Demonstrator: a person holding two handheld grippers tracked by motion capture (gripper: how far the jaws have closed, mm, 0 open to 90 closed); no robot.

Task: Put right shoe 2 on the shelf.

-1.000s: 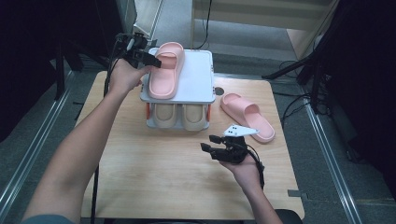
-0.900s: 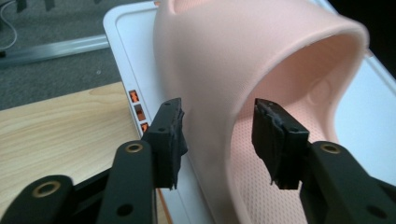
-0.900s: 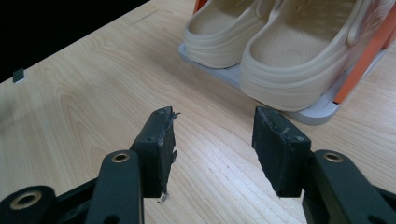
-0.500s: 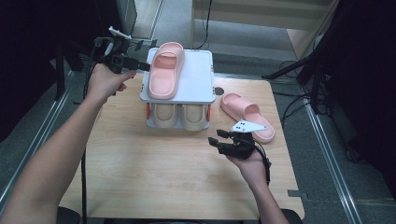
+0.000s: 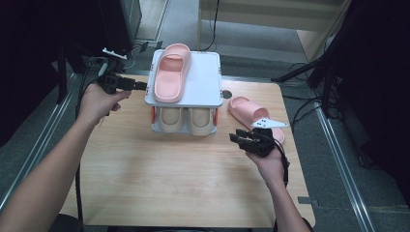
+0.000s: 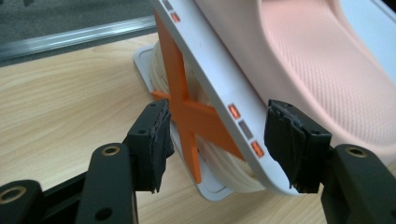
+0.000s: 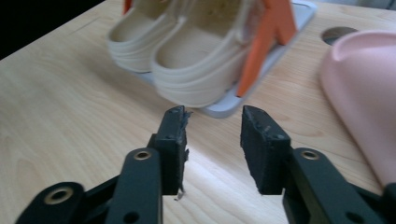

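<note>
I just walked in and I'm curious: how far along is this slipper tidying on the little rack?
Done: one pink slipper lies on the rack's top shelf, above a beige pair. In hand: nothing; the left gripper, jaws just opened, sits open beside the shelf edge, and the right gripper, jaws just narrowing on nothing, hovers over the table. Left: the second pink slipper lies on the table, probably next.

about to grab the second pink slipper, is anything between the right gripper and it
Nothing visible does. The right gripper hovers with open, empty jaws that have just been closing, just beside the pink slipper lying on the table. Only bare tabletop lies between them; the shoe rack stands off to the side.
</note>
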